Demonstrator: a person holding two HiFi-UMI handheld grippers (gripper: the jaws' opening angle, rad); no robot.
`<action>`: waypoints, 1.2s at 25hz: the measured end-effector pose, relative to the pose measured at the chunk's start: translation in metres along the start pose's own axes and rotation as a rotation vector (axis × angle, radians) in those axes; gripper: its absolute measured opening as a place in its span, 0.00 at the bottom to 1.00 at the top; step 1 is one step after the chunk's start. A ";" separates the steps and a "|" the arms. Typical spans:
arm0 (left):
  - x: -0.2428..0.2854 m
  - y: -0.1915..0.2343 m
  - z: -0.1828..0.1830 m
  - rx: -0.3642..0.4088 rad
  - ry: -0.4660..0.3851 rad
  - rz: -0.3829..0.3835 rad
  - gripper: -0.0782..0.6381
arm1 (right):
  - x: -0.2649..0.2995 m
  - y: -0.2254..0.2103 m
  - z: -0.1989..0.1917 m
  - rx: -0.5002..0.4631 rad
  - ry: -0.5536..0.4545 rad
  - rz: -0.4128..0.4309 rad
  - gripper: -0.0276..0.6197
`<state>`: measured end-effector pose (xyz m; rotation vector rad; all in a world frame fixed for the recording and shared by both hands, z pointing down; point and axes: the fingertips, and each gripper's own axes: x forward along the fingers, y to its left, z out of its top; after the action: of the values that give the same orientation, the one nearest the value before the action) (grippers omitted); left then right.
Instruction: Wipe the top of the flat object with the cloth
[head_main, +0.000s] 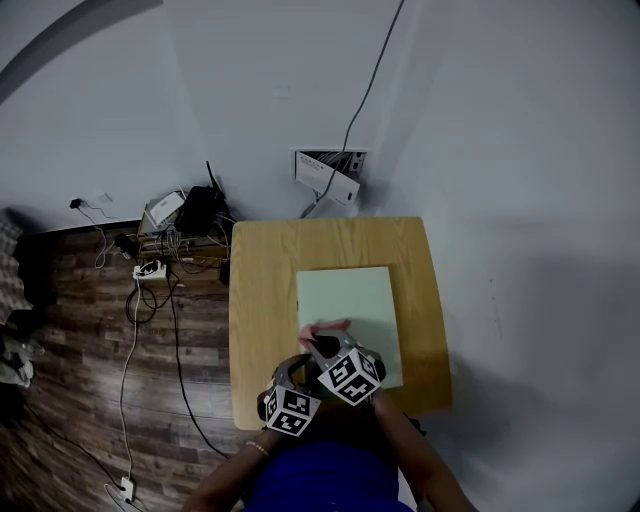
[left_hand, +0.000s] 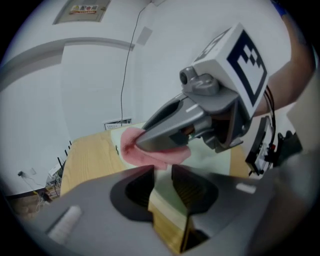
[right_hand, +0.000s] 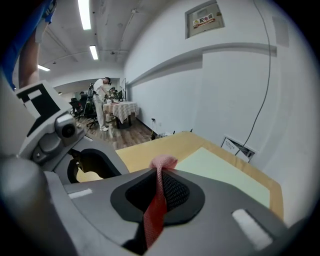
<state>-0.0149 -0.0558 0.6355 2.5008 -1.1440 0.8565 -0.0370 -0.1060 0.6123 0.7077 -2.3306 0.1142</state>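
R tool (right_hand: 159, 173) pinches pink cloth (right_hand: 163, 161) nr green flat sheet (right_hand: 225, 175).

In the head view the right gripper (head_main: 326, 342) covers most of the pink cloth (head_main: 328, 326) and part of the near edge of the pale green board (head_main: 350, 310). The person's right forearm (head_main: 415, 455) runs off the bottom edge. Print on the wall sign (right_hand: 205, 20) is too small to read.

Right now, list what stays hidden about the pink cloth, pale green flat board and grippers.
Head view: near edge of the pale green flat board, partly under the right gripper.
Left gripper view: whether the pink cloth touches the board; right gripper covers it.
Head view: left gripper jaws, lost among marker cubes.
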 end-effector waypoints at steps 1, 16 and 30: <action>0.000 0.000 0.000 0.001 0.000 0.001 0.26 | 0.005 0.002 -0.003 -0.010 0.015 0.006 0.07; 0.003 0.000 -0.003 0.023 0.015 0.013 0.26 | 0.019 0.002 -0.013 -0.036 0.021 -0.010 0.07; 0.003 -0.001 -0.004 0.021 0.028 0.024 0.26 | 0.007 -0.010 -0.028 0.004 0.031 -0.042 0.07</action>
<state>-0.0140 -0.0552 0.6405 2.4883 -1.1644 0.9119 -0.0194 -0.1107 0.6371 0.7515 -2.2849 0.1103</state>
